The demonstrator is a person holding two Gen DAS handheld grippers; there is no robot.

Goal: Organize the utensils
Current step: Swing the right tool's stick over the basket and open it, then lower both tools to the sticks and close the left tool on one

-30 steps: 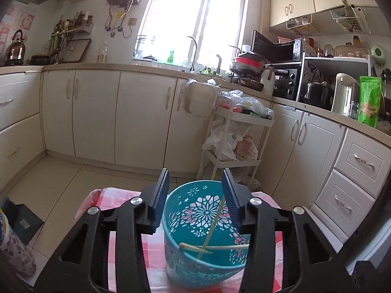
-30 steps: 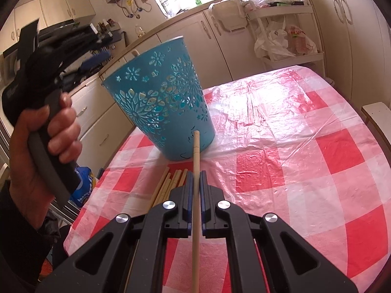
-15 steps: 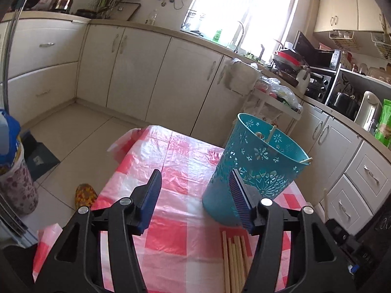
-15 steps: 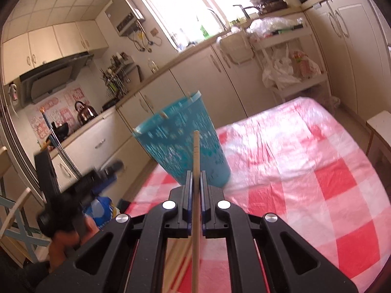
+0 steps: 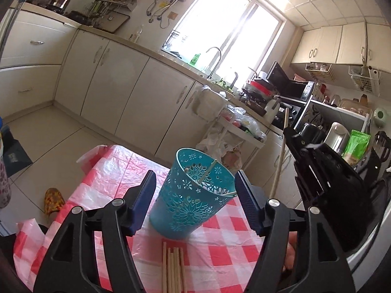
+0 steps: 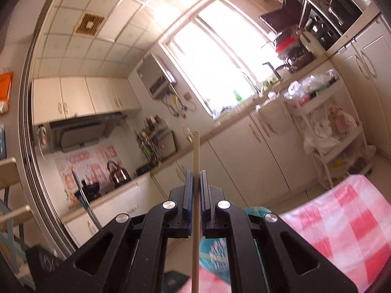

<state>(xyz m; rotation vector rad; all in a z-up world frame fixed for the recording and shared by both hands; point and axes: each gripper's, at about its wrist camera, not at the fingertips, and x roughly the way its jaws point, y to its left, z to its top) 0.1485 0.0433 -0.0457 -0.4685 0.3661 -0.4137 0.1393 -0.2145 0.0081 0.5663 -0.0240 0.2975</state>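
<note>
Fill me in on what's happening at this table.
A person is sorting chopsticks into a teal basket on the checkered table. The right hand-held gripper is clamped on one chopstick, lifted in the air. The left hand-held gripper is opening, its jaws either side of the basket without touching. More chopsticks lie in front.

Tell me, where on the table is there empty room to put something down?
Bare checked cloth lies left of the teal basket, toward the table's far corner, and right of the loose chopsticks. It is crowded at the basket's near foot, where the chopsticks lie, with the opening left gripper around the basket.
</note>
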